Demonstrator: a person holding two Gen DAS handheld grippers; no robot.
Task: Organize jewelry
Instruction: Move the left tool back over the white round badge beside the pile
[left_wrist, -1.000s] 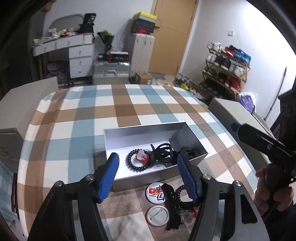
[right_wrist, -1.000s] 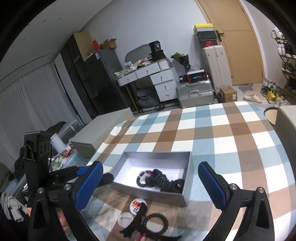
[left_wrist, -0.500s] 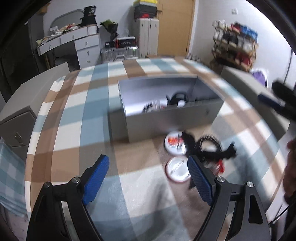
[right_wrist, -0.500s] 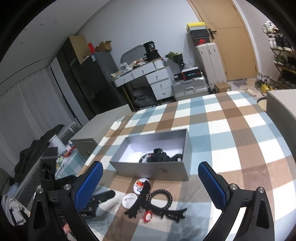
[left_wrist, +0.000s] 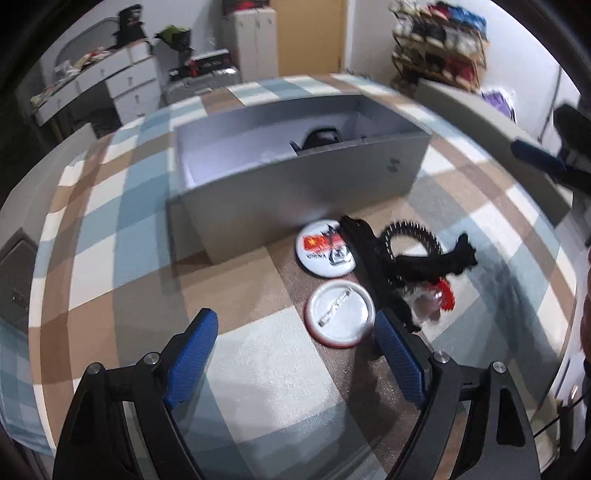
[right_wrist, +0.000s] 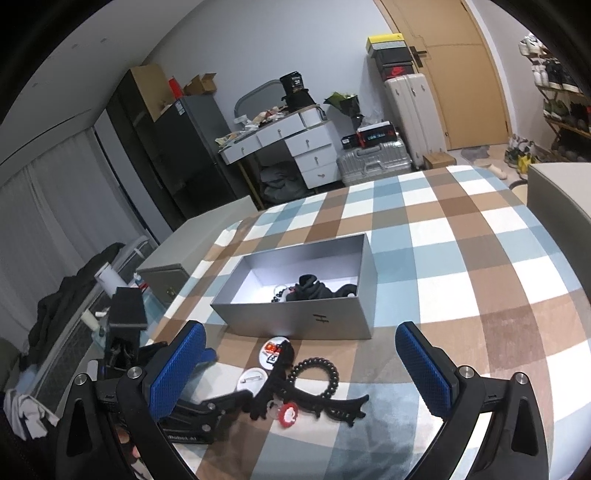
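Observation:
An open grey box sits on the checked tablecloth and holds black hair pieces. In front of it lie a flag badge, a face-down white badge, a black bead bracelet, a black hair clip and a small red piece. My left gripper is open and tilted down, its right finger close beside the white badge. My right gripper hangs open above the same pile. Neither holds anything. The left gripper also shows low in the right wrist view.
A grey cabinet stands at the table's left edge and another at its right. The tablecloth stretches bare behind and right of the box. Drawers, suitcases and a shoe rack stand across the room.
My left gripper has dropped from above the box to low over the badges, tilted further down, and its jaws have widened. My right gripper has sunk a little and drawn back slightly.

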